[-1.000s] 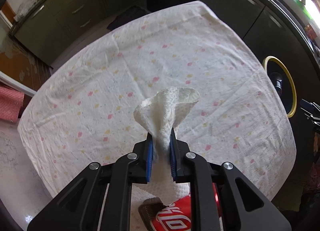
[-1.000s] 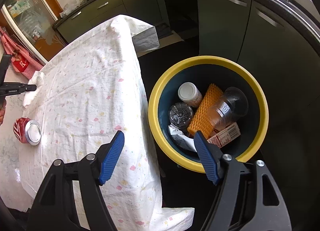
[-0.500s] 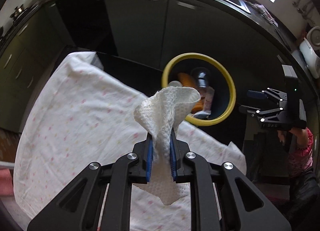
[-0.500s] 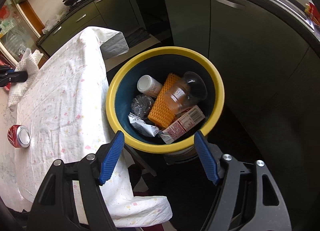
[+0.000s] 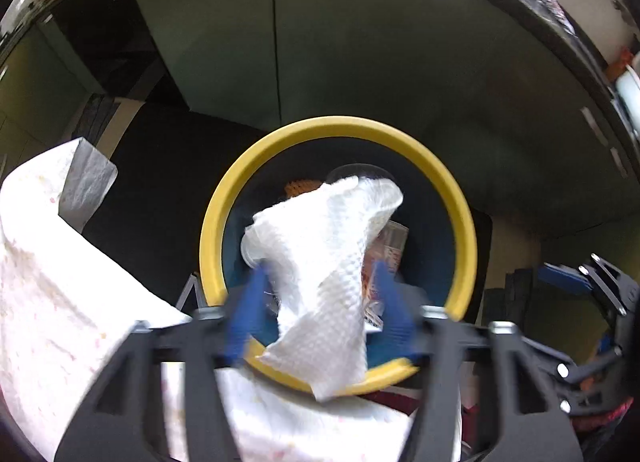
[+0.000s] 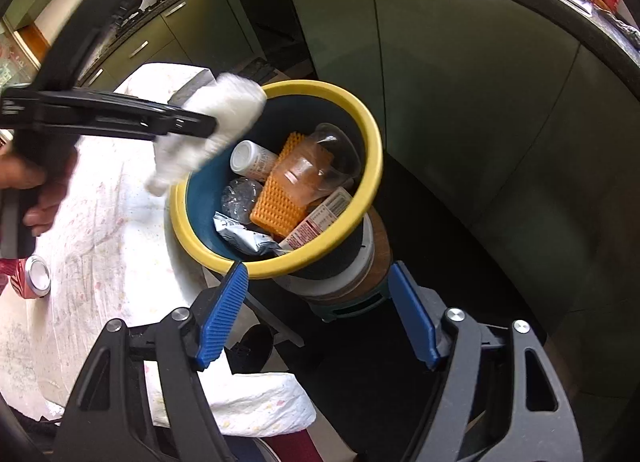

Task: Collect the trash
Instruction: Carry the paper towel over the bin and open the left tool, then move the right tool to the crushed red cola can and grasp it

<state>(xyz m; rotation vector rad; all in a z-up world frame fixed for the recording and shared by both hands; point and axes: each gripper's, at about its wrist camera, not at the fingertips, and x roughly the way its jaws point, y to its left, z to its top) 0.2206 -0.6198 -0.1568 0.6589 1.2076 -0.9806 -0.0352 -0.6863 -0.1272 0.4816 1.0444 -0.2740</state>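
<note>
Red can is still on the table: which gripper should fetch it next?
Probably the left. The left gripper, jaws just opened around the paper towel over the bin, is freeing up tableside; the can lies far from the right gripper.

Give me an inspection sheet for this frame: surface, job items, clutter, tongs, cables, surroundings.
Surface: table under a white spotted cloth.
Job's things: paper towel over the yellow-rimmed bin, which holds bottles, wrappers and an orange mat; red can on the table.
Clutter: nothing seen.
Grippers: left tongs have just been opening, towel loose between them; right tongs open, empty.
Cables: nothing seen.
Surroundings: green kitchen cabinets, dark floor.
</note>
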